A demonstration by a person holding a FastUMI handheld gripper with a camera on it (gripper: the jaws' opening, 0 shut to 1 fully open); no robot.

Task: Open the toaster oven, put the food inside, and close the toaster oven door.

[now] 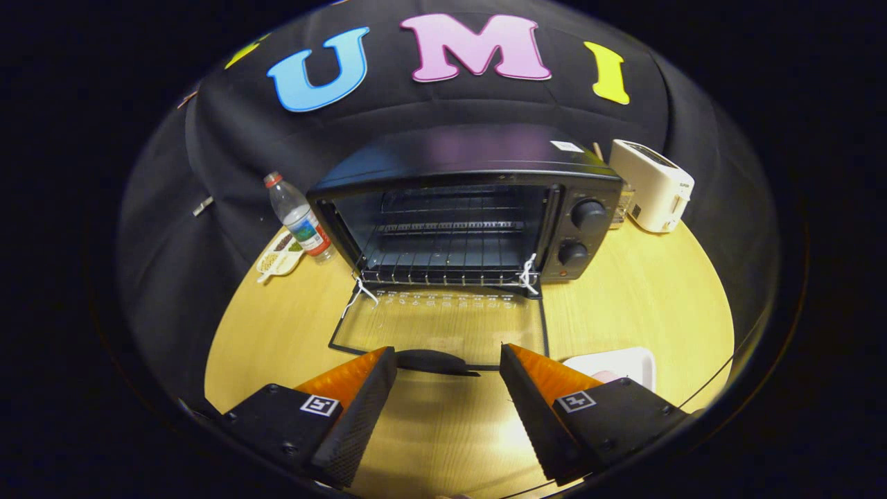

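With the toaster oven (pixel 471 215) door (pixel 443 329) folded flat, we face its handle (pixel 433 362).
We note gripper (pixel 448 367) fingers spread wide, holding nothing; water bottle (pixel 299 218) left, white toaster (pixel 651 184) right, white tray (pixel 620 364) beside the right finger.

Wooden table (pixel 644 291) bears toaster oven (pixel 471 201), bottle (pixel 299 216).

No legible wording.
Too small to read: mark on white toaster (pixel 651 184) at table's (pixel 658 291) back right corner, sticker (pixel 567 146) atop toaster oven (pixel 457 166), bottle (pixel 299 218) label. Square coded tags on gripper (pixel 448 367), fingers spread apart.
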